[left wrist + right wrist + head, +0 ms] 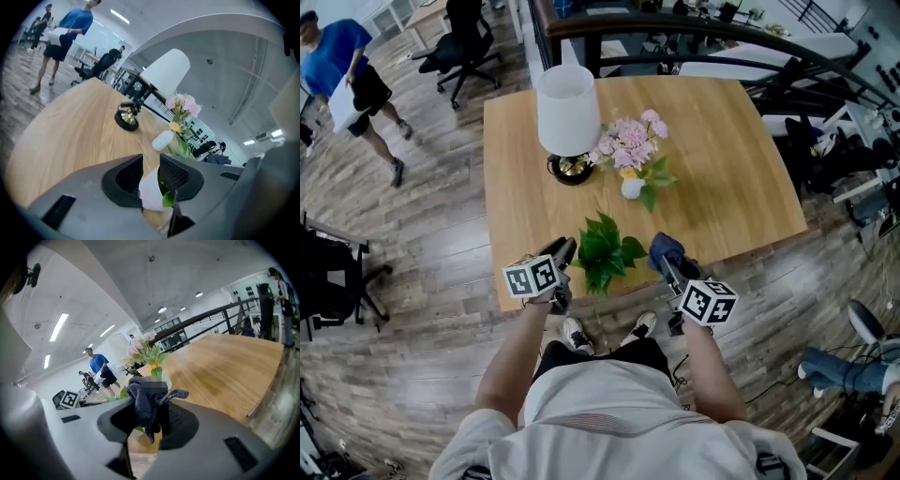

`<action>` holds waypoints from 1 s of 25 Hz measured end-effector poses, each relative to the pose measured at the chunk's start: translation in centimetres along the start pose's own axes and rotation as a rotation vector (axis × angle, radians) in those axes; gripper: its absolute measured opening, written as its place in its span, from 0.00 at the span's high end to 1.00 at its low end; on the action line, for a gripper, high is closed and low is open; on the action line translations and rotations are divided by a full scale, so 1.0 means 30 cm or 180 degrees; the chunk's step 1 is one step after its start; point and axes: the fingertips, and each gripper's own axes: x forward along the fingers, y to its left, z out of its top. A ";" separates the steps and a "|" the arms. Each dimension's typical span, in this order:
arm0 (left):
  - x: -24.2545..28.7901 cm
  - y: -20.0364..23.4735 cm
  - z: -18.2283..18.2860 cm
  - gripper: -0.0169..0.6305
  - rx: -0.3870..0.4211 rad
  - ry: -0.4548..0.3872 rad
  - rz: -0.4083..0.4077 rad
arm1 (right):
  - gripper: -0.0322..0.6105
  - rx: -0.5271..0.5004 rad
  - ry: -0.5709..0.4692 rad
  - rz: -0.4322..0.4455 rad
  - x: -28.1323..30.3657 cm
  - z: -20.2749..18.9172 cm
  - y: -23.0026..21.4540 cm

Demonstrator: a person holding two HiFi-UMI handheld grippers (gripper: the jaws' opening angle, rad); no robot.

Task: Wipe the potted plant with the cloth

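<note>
At the near edge of the desk [741, 187], about midway along it, the potted plant [602, 246] sits between your two grippers. Your left gripper [564, 253] has its fingers [125, 177] closed on the white pot [151, 191], one on each side, with a green leaf poking up between them. That hold should stop the plant sliding or tipping while you work.

Your right gripper [672, 265] has its fingers pinched shut on the dark blue cloth [146, 405], which is bunched up and spills over the fingertips. In the head view the cloth hangs just beside the leaves [628, 251] on the plant's right side. Whether it actually touches them I cannot tell.

So your preparation looks done: you have the cloth in hand, the pot steadied and both grippers at the plant. The wiping itself looks to be what is left. Nothing on the foliage shows which leaves, if any, have been cleaned, so treat the whole plant as due, and bring the cloth across from the right while your left gripper braces the pot.

Farther back, toward the middle of the desk, the lamp [568, 111] and the vase of pink flowers [631, 188] stand well apart from the plant and out of your way.
</note>
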 end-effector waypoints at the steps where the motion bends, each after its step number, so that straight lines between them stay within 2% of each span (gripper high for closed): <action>1: -0.034 -0.010 0.049 0.83 0.0101 -0.0136 0.0080 | 0.70 -0.0106 -0.0066 -0.0007 -0.012 0.028 0.016; 5: -0.191 -0.126 0.265 0.85 0.0742 -0.0758 0.0298 | 0.70 -0.0491 -0.0345 -0.0039 -0.058 0.152 0.087; 6: -0.229 -0.167 0.313 0.89 0.0892 -0.0904 0.0310 | 0.70 -0.0562 -0.0419 -0.0031 -0.069 0.185 0.108; 8: -0.300 -0.251 0.390 0.91 0.1078 -0.1135 0.0262 | 0.70 -0.0678 -0.0557 0.0000 -0.095 0.248 0.155; 12: -0.426 -0.420 0.493 0.92 0.1376 -0.1445 0.0099 | 0.70 -0.0918 -0.0853 0.0018 -0.158 0.375 0.244; 16: -0.504 -0.554 0.561 0.93 0.1851 -0.1561 0.0097 | 0.70 -0.1207 -0.1128 -0.0027 -0.212 0.510 0.318; 19: -0.544 -0.610 0.602 0.93 0.1998 -0.1629 0.0128 | 0.70 -0.1401 -0.1315 -0.0074 -0.251 0.603 0.363; 25: -0.584 -0.688 0.642 0.94 0.1989 -0.1725 0.0090 | 0.71 -0.1724 -0.1668 -0.0131 -0.347 0.729 0.433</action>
